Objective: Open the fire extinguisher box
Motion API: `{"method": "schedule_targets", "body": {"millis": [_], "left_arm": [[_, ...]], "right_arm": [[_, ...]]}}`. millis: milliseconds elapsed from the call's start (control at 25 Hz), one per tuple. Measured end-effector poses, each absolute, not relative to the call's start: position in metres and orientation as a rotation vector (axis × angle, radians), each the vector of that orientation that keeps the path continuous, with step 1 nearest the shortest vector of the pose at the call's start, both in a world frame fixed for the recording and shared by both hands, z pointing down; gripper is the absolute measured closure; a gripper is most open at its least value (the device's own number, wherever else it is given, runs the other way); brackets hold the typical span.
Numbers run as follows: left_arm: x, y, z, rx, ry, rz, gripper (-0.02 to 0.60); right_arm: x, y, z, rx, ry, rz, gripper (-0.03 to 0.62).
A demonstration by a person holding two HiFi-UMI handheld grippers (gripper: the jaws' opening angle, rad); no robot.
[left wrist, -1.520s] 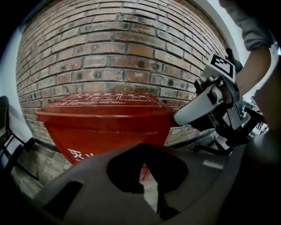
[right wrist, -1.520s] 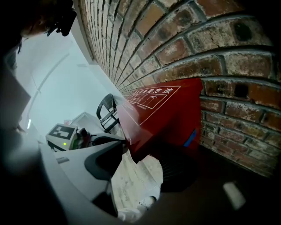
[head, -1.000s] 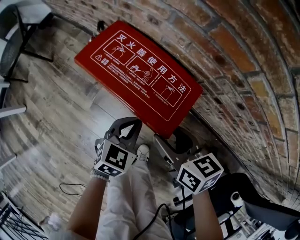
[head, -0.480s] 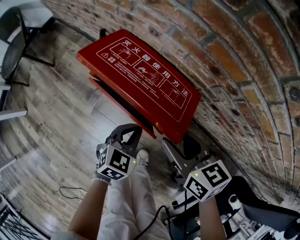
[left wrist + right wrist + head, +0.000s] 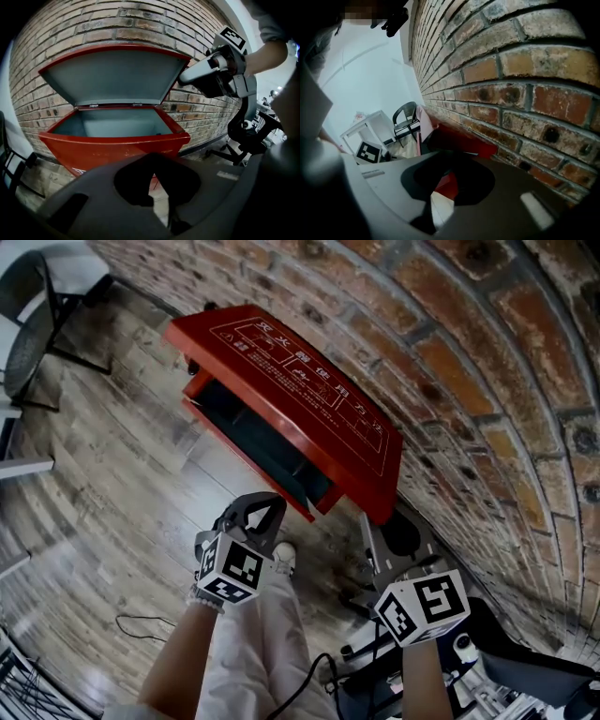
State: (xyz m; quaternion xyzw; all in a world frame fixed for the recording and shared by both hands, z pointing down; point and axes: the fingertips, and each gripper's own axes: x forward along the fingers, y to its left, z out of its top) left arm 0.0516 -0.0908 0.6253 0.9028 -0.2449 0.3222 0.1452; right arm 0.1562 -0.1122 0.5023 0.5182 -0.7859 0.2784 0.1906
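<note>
Raising fire extinguisher box (image 5: 112,150) lid (image 5: 300,399), pinched in just-closed right tool (image 5: 389,526); next, swing it up and away.

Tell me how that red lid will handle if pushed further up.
The lid looks like stiff sheet metal, flat with no sag, so it probably won't flex. It hinges along the back edge of the box, so it should swing, not slide. No prop shows, so it may fall shut if released.

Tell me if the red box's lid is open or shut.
Open: the lid stands raised off the box, whose grey interior shows.
</note>
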Motion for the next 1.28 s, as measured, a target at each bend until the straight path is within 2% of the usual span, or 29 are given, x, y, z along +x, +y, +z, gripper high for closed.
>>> {"method": "schedule_targets", "body": {"millis": [200,920,1280], "left_arm": [[0.052,-0.091,0.625,2.596,-0.706,0.921,0.583],[0.051,-0.09,0.626,2.594,-0.716,0.921,0.583],[0.05,-0.089,0.625,2.596,-0.715,0.909,0.583]], "right_arm": [[0.175,-0.128,0.49,1.54,-2.187,0.682,0.588],[0.223,-0.182,0.474,1.651,-2.127,0.482,0.588],[0.205,-0.178,0.489,1.53,-2.149,0.514,0.585]]}}
